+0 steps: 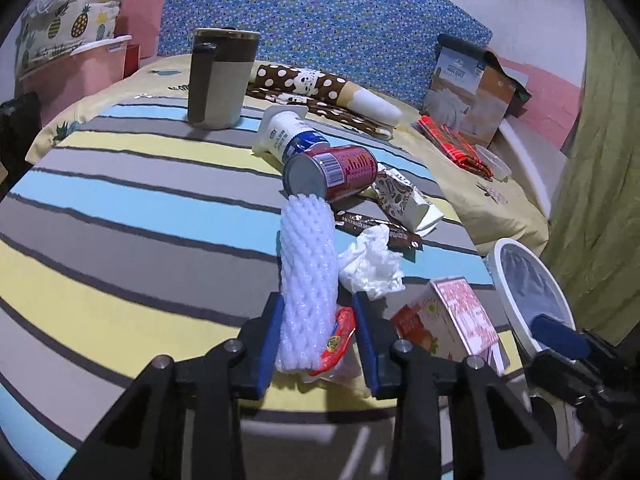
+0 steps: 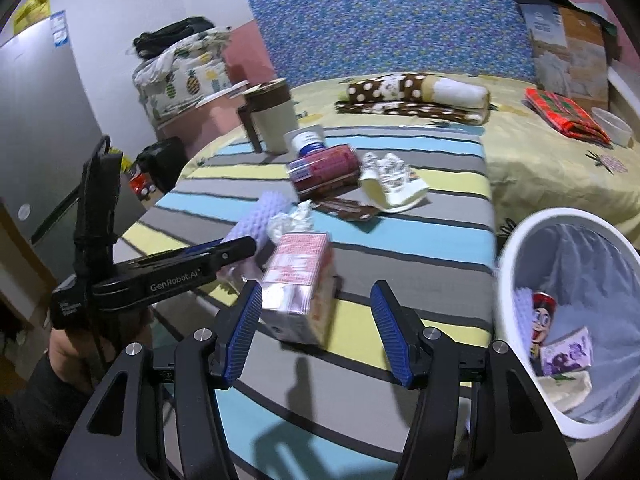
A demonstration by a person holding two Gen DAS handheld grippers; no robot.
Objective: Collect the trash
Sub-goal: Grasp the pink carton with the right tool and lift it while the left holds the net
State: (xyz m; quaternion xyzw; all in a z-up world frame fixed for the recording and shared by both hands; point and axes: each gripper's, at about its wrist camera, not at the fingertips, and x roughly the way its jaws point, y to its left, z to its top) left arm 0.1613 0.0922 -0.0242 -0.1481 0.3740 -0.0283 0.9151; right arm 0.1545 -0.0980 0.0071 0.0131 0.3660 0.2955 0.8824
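**Left tool around foam net and snack wrapper, right tool apart at carton, bin at bed edge**

Left tool [image 1: 318, 338]: blue pads close in on a white foam fruit net [image 1: 308, 280] and a red snack wrapper [image 1: 334, 338] lying side by side between them. The left pad touches the net. The right pad sits just beside the wrapper, and contact there is unclear. No earlier picture given, so grip is not confirmed.

Right tool [image 2: 316, 332]: jaws well apart, nothing clamped. A pink-and-white carton [image 2: 298, 280] lies tilted on the striped bed cover [image 2: 400, 240], its near end just inside the left pad. Contact is hard to tell through the blur.

White trash bin [image 2: 516, 256] stands at the right edge of the bed. It is lined with a bag and already holds a printed can, a foam piece and small wrappers.

Just beyond the net: a crumpled white tissue [image 1: 372, 264], touching the net's right side. Next out is a brown stick wrapper [image 1: 380, 228], lying flat. Further on, a torn patterned paper wrapper [image 1: 404, 200] lies at right. A red can [image 1: 332, 172] lies on its side with its base toward the camera, touching the far tip of the net. Behind it is a white-and-blue yogurt cup [image 1: 284, 132], tipped over.

Far left: a brown-and-grey mug [image 1: 220, 80], upright. Far back: a polka-dot rolled blanket [image 1: 328, 92], a red plaid cloth [image 1: 452, 140] and a quilt bag [image 1: 468, 88] against the blue patterned headboard [image 1: 320, 12].
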